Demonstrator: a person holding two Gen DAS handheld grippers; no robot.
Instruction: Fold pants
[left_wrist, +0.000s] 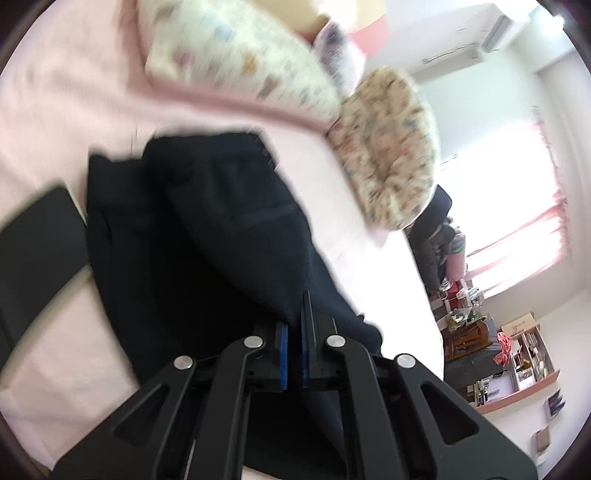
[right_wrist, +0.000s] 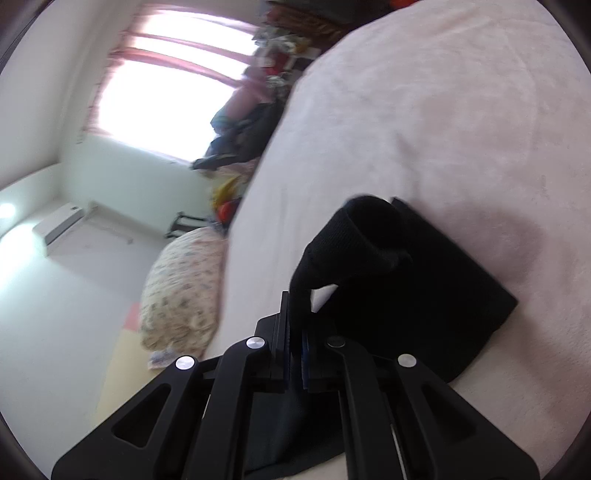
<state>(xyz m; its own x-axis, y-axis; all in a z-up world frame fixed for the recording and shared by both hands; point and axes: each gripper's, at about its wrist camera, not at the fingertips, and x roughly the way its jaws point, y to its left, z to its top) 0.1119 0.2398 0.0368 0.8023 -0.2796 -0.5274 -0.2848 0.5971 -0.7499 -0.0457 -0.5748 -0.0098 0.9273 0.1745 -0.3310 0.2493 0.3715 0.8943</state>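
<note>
Left gripper (left_wrist: 295, 325) first: its blue-padded fingers (left_wrist: 283, 354) are pinched nearly together with a fold of the dark navy fabric pants (left_wrist: 192, 229) caught between them. From that pinch the cloth runs away from the camera in a long, rumpled heap, a seam line crossing one panel and a ribbed band showing at the far end (the picture is motion-blurred, so finer detail is lost).

Over to the right gripper (right_wrist: 293, 332): fingers clenched tight on a thin edge of the same pants (right_wrist: 406, 280), and the cloth rises from the grip in a peaked, tented flap, with a sliver of light showing under it. Beyond the flap the rest lies as a flat dark slab with a fairly straight right edge.

The pants sit on a pale pink fuzzy bedspread (left_wrist: 74, 110), which fills most of the right wrist view as well. At the far side, in the left wrist view, a long white pillow with a small pastel print (left_wrist: 236, 55) rests on the bed, and just to its right a round floral-print cushion (left_wrist: 388, 155). A flat black object (left_wrist: 37, 240) lies at the left, touching the cloth's edge.

Past the bed: a bright window with pink curtains (left_wrist: 517, 229), a white wall air conditioner (right_wrist: 61, 223), and cluttered shelves (left_wrist: 517, 354).
</note>
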